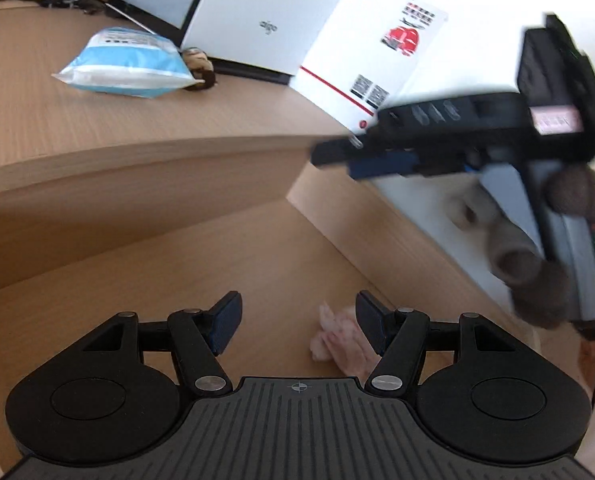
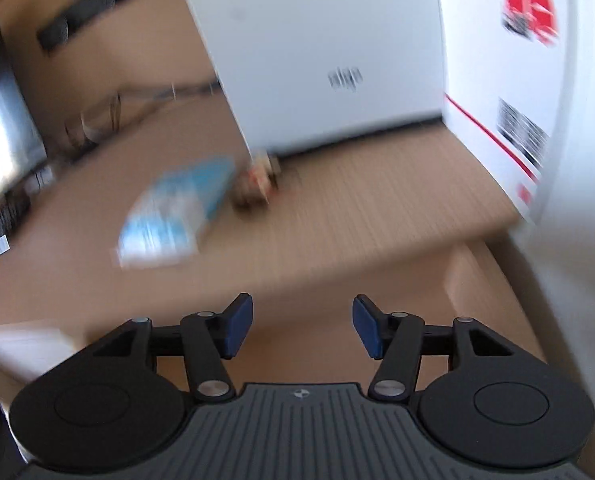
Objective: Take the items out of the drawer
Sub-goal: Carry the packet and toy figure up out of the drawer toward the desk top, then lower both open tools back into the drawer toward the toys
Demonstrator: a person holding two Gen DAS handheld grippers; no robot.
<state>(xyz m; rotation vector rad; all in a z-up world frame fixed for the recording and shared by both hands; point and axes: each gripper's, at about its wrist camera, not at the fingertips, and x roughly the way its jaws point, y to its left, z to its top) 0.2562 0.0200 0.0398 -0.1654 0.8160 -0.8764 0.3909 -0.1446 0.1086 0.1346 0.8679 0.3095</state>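
**Both grippers open over the drawer, nothing picked up**

Left gripper [image 1: 297, 322] hangs with its jaws spread and empty, down inside the open wooden drawer [image 1: 145, 264]. A crumpled pinkish item [image 1: 339, 342] lies on the drawer floor just beside its right pad. Right gripper [image 2: 302, 326] also stands parted, nothing between the pads, over the drawer's front edge.

Above is a light wood desk [image 1: 97, 120] with a blue-and-white packet [image 1: 125, 62], a small brown thing [image 1: 201, 66] touching it, a white box [image 1: 257, 20] and a second white box with red print [image 1: 377, 48].

Only the left view shows the pink item, plus the right tool from the side. The right view is smeared with blur.
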